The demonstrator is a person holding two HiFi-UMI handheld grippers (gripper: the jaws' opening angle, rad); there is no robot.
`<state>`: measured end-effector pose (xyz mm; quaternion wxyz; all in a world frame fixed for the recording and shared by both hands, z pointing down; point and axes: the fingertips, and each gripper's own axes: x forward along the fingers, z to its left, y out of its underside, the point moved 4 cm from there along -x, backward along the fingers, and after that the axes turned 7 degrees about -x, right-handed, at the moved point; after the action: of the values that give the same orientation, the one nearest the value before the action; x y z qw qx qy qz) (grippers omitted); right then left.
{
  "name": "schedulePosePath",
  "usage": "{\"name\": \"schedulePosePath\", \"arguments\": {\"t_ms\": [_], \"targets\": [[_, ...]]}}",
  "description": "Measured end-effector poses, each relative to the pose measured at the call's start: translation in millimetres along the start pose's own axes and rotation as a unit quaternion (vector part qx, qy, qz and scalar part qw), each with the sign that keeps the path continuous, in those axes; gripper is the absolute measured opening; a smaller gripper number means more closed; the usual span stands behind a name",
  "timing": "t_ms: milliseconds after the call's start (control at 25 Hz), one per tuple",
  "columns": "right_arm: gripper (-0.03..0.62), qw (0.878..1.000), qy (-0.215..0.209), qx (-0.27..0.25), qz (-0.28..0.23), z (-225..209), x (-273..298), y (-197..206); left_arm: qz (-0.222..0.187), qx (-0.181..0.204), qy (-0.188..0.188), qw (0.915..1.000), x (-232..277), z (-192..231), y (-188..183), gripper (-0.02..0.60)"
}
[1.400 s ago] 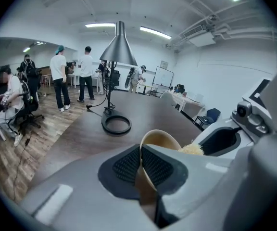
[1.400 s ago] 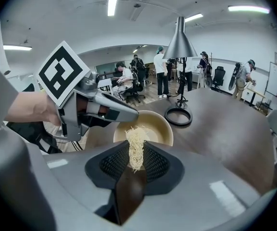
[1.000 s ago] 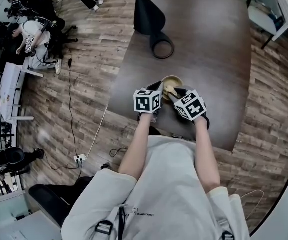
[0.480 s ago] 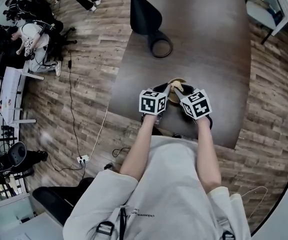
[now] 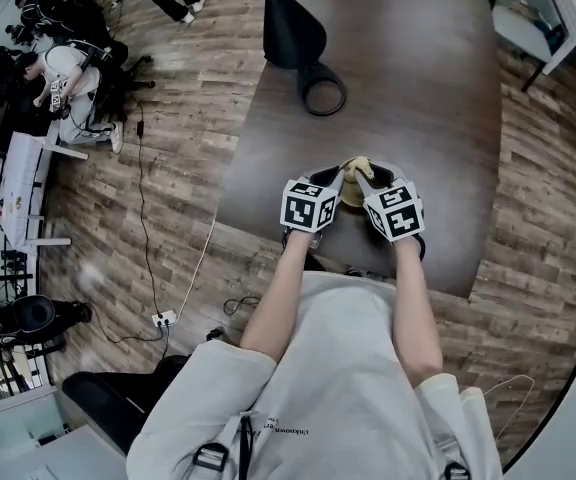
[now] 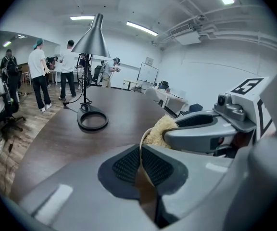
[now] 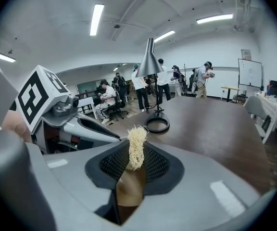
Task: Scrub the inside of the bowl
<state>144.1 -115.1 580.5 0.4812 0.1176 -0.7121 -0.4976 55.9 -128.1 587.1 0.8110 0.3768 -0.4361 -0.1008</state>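
In the head view a tan bowl [image 5: 351, 192] shows only as a sliver between the two marker cubes, above the dark table [image 5: 418, 98]. My left gripper [image 5: 336, 181] is shut on the bowl's thin rim [image 6: 140, 154], which stands on edge between the ribbed pads [image 6: 124, 165]. My right gripper [image 5: 364, 178] is shut on a pale fibrous scrubber [image 7: 137, 146], whose tuft pokes up past the pads. The left gripper view shows that scrubber [image 6: 158, 129] against the bowl's rim under the right gripper's finger [image 6: 201, 134]. Most of the bowl is hidden.
A black desk lamp with a ring base [image 5: 323, 95] stands on the far side of the table, seen also as lamp [image 6: 92, 119] and lamp [image 7: 156, 123]. The table's near edge [image 5: 268, 236] is close to the person. People [image 6: 40, 73] stand off to the left.
Both grippers have shifted a little right and closer together. The bowl, open and round a second ago, is now mostly covered by the cubes, with the scrubber at its rim.
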Motion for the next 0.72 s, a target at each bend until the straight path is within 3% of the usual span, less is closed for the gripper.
{"name": "schedulePosePath", "arguments": {"t_ms": [400,720], "targets": [[0.107,1.0,0.005,-0.005,0.013,-4,1,6,-0.015,-0.001,-0.022,0.9996,-5,10,-1,0.014],[0.107,0.999,-0.008,-0.021,0.044,-2,5,18,-0.037,-0.028,-0.049,0.9977,-13,31,-2,0.015]]}}
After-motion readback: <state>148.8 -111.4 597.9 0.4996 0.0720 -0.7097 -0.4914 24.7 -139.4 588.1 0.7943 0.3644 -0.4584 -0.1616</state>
